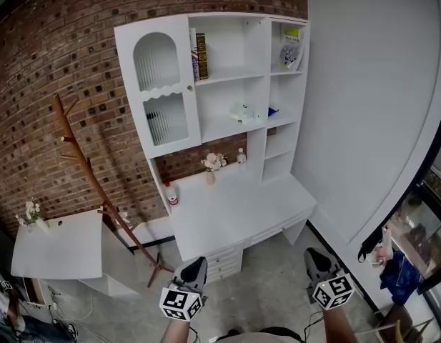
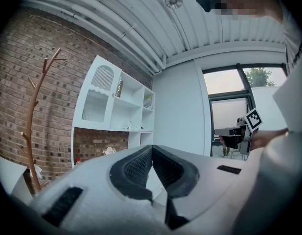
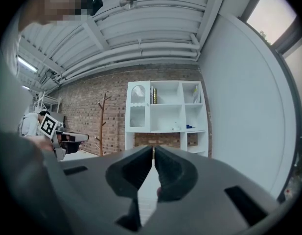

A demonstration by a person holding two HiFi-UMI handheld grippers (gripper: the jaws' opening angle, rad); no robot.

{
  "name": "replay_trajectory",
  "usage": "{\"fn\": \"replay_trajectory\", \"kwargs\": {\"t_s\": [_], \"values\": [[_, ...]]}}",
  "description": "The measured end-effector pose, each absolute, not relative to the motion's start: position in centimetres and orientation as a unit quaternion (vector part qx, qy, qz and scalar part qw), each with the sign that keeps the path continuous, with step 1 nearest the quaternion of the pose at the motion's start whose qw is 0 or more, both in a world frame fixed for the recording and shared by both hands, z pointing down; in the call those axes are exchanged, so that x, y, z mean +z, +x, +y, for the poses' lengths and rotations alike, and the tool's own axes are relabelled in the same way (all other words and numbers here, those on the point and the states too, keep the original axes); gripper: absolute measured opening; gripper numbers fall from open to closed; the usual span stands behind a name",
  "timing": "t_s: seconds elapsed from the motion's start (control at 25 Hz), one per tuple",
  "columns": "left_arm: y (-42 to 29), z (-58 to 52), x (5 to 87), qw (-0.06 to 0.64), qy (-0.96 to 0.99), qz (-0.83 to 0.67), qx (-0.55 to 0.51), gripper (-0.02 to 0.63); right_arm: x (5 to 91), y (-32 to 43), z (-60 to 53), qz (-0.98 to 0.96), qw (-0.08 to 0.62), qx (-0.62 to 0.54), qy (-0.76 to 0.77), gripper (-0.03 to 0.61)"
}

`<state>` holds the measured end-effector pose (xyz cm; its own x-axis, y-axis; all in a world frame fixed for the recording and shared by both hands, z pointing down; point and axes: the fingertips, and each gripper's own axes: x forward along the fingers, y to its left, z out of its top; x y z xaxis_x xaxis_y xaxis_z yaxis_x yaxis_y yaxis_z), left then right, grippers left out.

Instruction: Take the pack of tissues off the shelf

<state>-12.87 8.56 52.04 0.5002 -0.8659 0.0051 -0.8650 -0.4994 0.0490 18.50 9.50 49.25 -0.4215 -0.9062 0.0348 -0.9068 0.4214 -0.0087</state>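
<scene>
White tissue pack [image 1: 241,111] lies upper centre on the shelf [image 1: 221,128]; being far off, I hold left gripper [image 1: 194,266] and right gripper [image 1: 318,257] closed, empty.

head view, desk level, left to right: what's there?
side table → coat stand → red-capped bottle → flower vase → small bottle
</scene>
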Motion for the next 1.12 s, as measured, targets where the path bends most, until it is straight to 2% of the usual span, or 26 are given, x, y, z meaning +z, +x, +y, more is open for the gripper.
{"fn": "replay_trajectory", "kwargs": {"t_s": [0.6,1.12], "values": [[-13.7,6.6,52.6,0.03,0.867,-0.498,-0.011,0.025,50.0,17.7,7.8,-0.839,0.02,0.027,0.543,0.034],[-12.3,0.7,52.3,0.024,0.854,-0.519,-0.011,0.025,50.3,18.8,-0.2,-0.856,0.018,0.033,0.516,0.035]]}}
